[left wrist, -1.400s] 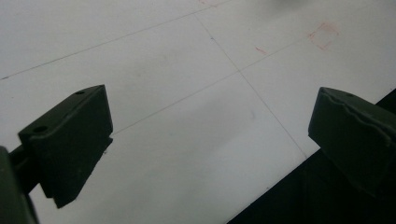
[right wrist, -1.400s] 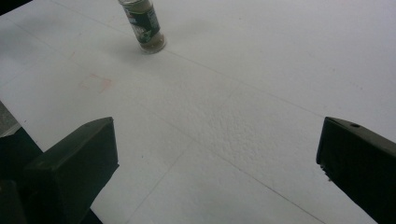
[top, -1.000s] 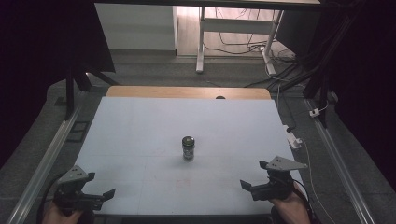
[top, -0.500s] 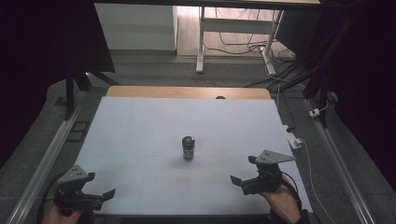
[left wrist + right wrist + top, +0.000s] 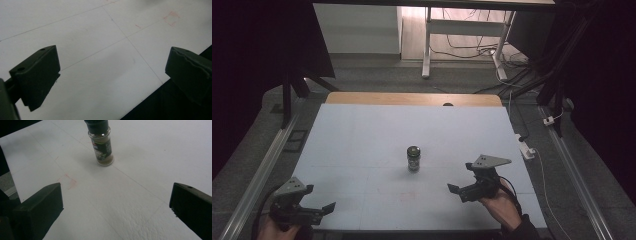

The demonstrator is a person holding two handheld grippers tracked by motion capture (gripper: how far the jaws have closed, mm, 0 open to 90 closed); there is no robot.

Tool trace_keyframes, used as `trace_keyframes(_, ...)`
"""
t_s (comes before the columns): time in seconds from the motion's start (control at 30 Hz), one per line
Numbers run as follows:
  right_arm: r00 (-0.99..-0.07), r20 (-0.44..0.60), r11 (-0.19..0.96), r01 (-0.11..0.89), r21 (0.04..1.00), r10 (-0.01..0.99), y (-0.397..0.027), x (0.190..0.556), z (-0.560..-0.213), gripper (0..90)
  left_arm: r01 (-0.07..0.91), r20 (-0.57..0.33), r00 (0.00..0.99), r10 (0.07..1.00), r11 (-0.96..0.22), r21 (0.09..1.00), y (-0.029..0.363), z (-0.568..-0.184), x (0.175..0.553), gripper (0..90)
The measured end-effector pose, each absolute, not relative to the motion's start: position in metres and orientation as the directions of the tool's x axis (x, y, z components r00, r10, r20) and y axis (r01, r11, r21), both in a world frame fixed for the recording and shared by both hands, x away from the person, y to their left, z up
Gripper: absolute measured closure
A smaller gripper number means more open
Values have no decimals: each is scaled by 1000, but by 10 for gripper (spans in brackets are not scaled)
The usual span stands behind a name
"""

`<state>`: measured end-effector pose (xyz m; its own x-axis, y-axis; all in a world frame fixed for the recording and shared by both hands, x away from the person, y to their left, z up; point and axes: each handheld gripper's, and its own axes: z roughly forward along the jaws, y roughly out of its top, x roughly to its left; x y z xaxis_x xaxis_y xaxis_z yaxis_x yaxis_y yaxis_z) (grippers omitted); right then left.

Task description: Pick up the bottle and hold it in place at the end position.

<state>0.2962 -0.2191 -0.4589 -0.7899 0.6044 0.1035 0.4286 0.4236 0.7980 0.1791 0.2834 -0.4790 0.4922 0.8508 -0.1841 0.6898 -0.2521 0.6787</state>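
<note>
We see a big white table (image 5: 362, 150) with one small spice jar (image 5: 413, 158) standing up near the middle. The jar has a dark cap and a dark label, and there is brownish powder at the bottom. In the right gripper view the jar (image 5: 100, 142) is close, but the words on its label are too small and blurry for us to read. We cannot tell the brand.

The right gripper (image 5: 462, 192) is over the table, near the jar but not touching it. A hand (image 5: 502, 205) holds it from below. Its jaws are spread wide apart with nothing between them, and they point toward the jar.

The left gripper (image 5: 324, 210) is at the near left corner of the table, well apart from the jar. Its jaws are also wide apart and hold nothing. In the left gripper view we see thin lines on the table (image 5: 100, 50) and a small red square mark (image 5: 171, 18).

There is another faint red mark (image 5: 67, 181) on the table in the right gripper view, between the jar and the jaws.
</note>
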Motion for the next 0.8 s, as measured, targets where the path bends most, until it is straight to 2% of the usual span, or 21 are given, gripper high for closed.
trace_keyframes(0.2, -805, 118, 428, 425, 797, 581, -207, 305, -463, 0, 690, -183, 492, 851, -254, 677, 283, -479, 179, 8)
trace_keyframes(0.5, -822, 78, 470, 398, 788, 565, -184, 317, -470, 0, 690, -182, 493, 851, -255, 677, 283, -479, 179, 7)
trace_keyframes(0.8, -833, 98, 486, 409, 772, 544, -165, 331, -476, 0, 690, -182, 494, 850, -256, 678, 283, -479, 179, 6)
